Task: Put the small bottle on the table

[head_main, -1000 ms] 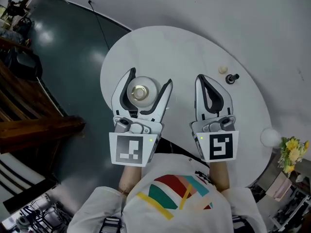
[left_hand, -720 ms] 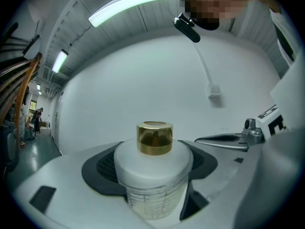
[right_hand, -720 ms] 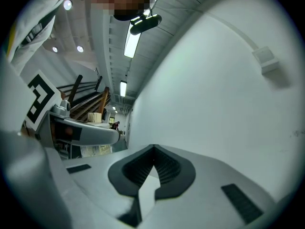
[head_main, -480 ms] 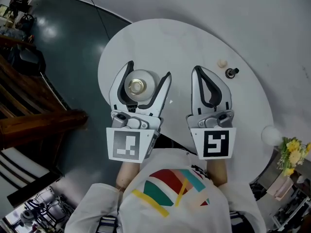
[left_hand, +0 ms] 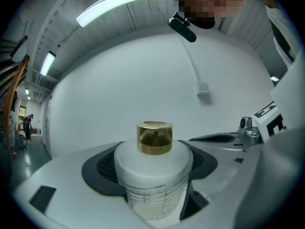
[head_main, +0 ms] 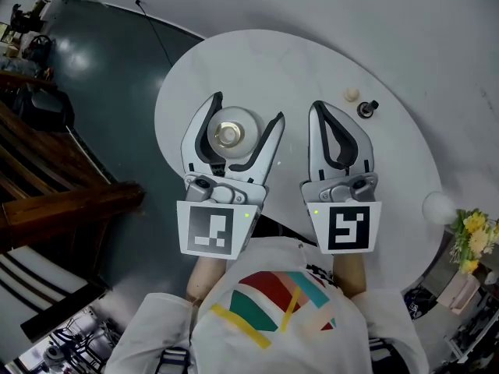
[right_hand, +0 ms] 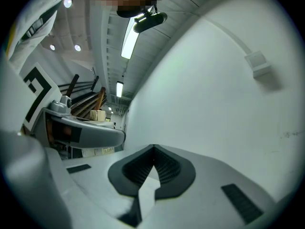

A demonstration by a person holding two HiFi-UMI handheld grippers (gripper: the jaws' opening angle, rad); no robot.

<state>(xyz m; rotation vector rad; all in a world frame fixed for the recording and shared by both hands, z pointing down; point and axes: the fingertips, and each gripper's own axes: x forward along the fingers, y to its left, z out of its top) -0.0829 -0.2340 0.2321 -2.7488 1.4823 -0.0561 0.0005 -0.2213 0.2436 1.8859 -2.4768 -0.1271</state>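
Note:
The small bottle [head_main: 228, 135], white with a gold cap [left_hand: 154, 137], stands upright between the jaws of my left gripper [head_main: 248, 107], over the left half of the round white table [head_main: 296, 68]. The dark pads press both sides of its body [left_hand: 151, 187], so the gripper is shut on it. From above I cannot tell whether the bottle's base touches the tabletop. My right gripper [head_main: 320, 109] hangs beside it to the right, its jaws shut together with nothing between them [right_hand: 153, 148].
A small cream ball [head_main: 352, 94] and a small black piece [head_main: 366, 108] lie on the table beyond the right gripper. A white globe [head_main: 438, 206] and yellow flowers [head_main: 472, 240] stand off the table's right edge. Dark wooden furniture [head_main: 54, 201] stands on the left.
Both grippers have drifted slightly forward over the table, the left still shut on the bottle. The right gripper stays shut.

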